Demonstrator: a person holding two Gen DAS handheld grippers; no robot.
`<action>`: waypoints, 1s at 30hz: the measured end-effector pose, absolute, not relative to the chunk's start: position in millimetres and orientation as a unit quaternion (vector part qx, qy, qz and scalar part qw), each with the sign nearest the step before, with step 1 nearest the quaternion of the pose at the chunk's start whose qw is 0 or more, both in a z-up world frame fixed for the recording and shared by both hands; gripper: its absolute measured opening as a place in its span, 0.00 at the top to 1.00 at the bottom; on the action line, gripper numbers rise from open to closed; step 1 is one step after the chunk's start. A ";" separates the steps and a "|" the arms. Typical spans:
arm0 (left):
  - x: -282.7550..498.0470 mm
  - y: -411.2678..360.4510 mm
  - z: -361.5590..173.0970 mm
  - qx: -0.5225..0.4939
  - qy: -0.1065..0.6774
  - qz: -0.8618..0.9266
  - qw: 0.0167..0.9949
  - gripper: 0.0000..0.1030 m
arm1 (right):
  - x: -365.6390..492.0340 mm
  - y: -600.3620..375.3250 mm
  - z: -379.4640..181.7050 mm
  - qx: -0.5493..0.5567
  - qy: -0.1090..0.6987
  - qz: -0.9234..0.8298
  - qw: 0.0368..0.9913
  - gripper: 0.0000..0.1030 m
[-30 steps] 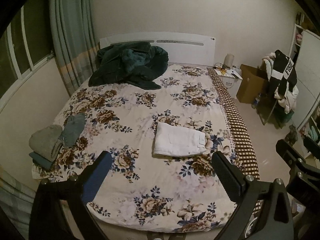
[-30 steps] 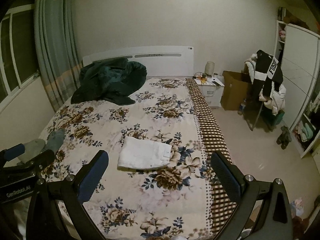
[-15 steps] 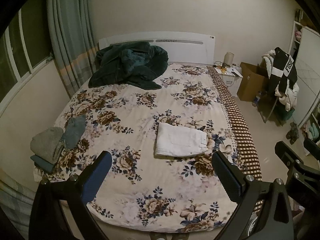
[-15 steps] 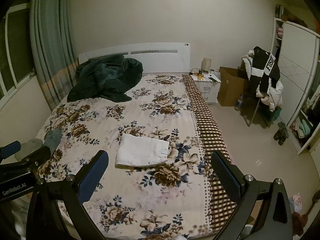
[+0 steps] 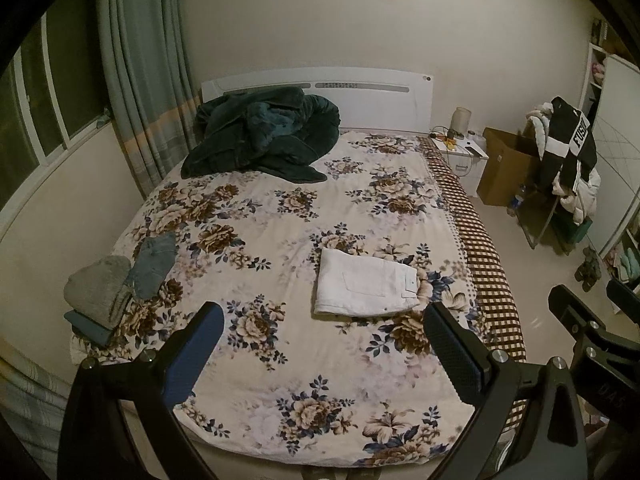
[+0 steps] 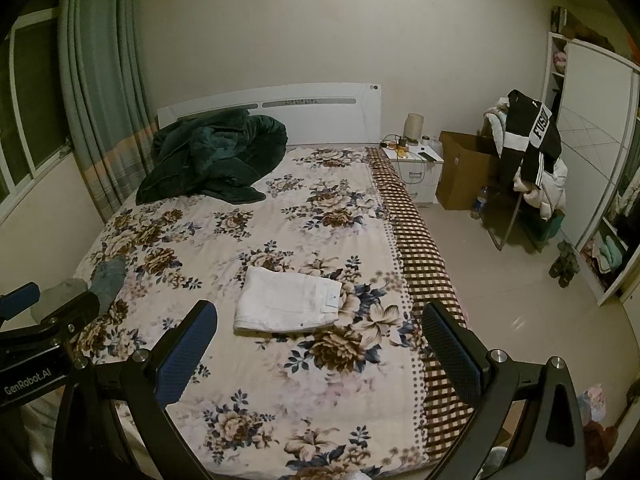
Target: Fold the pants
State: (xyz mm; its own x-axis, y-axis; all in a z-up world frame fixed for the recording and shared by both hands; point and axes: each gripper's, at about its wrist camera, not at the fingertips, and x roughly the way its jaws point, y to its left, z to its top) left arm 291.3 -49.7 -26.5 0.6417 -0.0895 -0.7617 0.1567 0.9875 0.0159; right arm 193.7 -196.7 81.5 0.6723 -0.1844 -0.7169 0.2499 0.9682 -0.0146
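White pants (image 5: 364, 283) lie folded into a flat rectangle on the floral bedspread (image 5: 280, 216), right of the bed's middle; they also show in the right wrist view (image 6: 289, 305). My left gripper (image 5: 324, 354) is open and empty, held back from the bed's foot, well short of the pants. My right gripper (image 6: 320, 350) is open and empty too, at a similar distance. Each gripper shows at the edge of the other's view: the right one (image 5: 592, 340) and the left one (image 6: 36, 320).
A dark green blanket (image 5: 260, 140) is heaped by the headboard. Folded grey and blue clothes (image 5: 120, 280) sit at the bed's left edge. A nightstand (image 6: 416, 168), a cardboard box (image 6: 464, 168) and a chair with clothes (image 6: 528, 168) stand on the right.
Both grippers have pulled back and risen a little from the bed, so the bed looks smaller. The pants have not moved. Both grippers stay open.
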 end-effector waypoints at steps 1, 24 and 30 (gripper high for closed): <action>291.1 -49.4 -26.0 0.040 0.418 -0.068 0.905 0.01 | 193.9 -196.8 81.5 0.043 0.387 -0.119 0.913 0.00; 288.0 -48.7 -23.5 0.041 0.418 -0.064 0.905 0.01 | 188.1 -192.4 81.9 0.047 0.387 -0.118 0.913 0.00; 288.6 -47.9 -23.9 0.041 0.418 -0.065 0.905 0.01 | 187.7 -192.0 82.1 0.047 0.387 -0.118 0.913 0.00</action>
